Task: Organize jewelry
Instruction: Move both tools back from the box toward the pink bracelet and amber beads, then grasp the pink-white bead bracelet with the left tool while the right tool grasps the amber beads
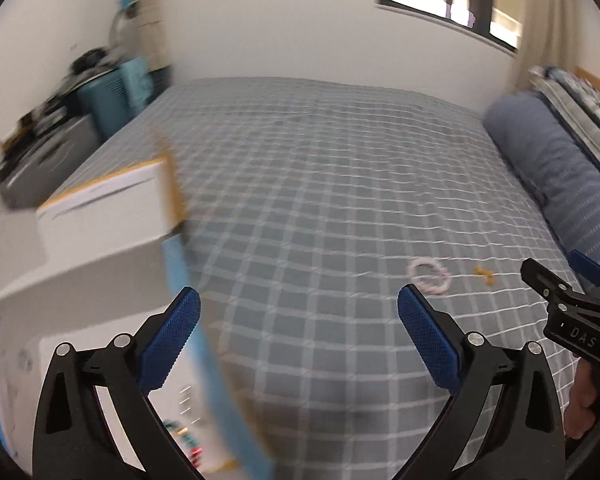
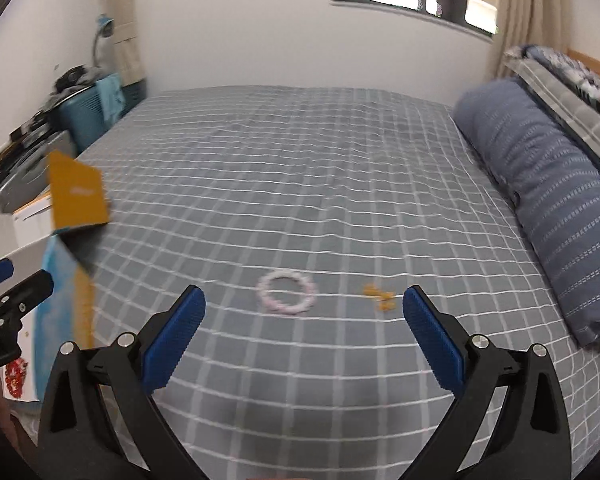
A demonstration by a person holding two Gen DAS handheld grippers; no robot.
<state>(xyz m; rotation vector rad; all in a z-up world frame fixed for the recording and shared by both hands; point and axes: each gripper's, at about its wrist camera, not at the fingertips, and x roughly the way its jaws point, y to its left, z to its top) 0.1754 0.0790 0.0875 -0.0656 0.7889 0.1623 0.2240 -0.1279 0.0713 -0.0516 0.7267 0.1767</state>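
Both grippers are hovering over the bed (image 2: 300,168) right now, and neither one is carrying a thing: the left gripper (image 1: 299,336) is showing its jaws spread wide with only checked sheet between them, and the right gripper (image 2: 304,334) is doing just the same. Out on the sheet, toward the near edge of the bed, a pale pink bracelet (image 2: 287,293) is lying flat, and just beside it, on the pillow side, a small gold piece (image 2: 380,296) is sitting loose; it is too blurred to say whether it is earrings or a charm. Over at the bed's left edge a white box (image 1: 100,216) with an orange flap (image 2: 78,190) standing up is waiting open, and something red and beaded (image 2: 15,376) is showing low beside it, though I cannot tell whether that is inside the box. So, judging from this, the sorting is looking barely started or at most partly done: two pieces are lying out in the open, both needing to be picked up and carried across to the box.
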